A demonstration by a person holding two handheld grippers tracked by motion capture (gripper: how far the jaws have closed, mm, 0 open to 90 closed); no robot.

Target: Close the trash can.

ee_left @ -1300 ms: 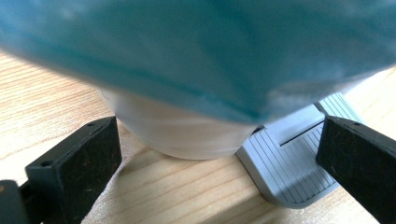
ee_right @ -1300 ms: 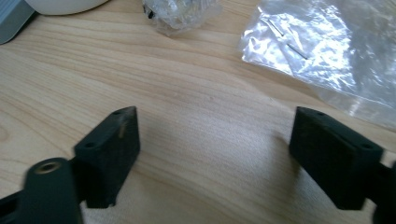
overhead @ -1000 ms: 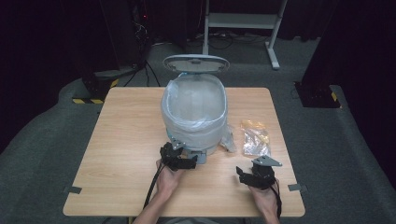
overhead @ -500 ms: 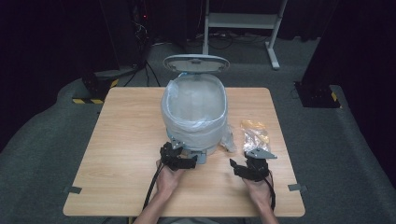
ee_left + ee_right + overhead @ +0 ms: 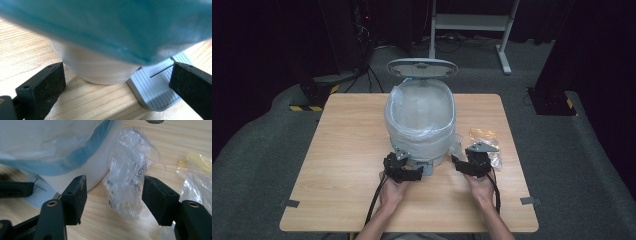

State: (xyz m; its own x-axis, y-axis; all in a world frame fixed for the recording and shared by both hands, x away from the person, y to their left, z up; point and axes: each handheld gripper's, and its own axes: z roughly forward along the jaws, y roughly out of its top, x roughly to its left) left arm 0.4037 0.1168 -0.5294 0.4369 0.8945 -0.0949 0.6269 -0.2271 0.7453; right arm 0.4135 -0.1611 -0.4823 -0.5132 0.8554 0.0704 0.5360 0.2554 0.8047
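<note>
A blurred teal band fills the top of the left gripper view, too close to resolve. The pedal runs behind the right finger. In the right gripper view, print on the clear bag is unreadable, and the yellow bag is cut off at the edge.

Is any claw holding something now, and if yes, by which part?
Nothing is held. The right claw is open around the crumpled clear wrapper; the left claw is open at the bin's base.
</note>
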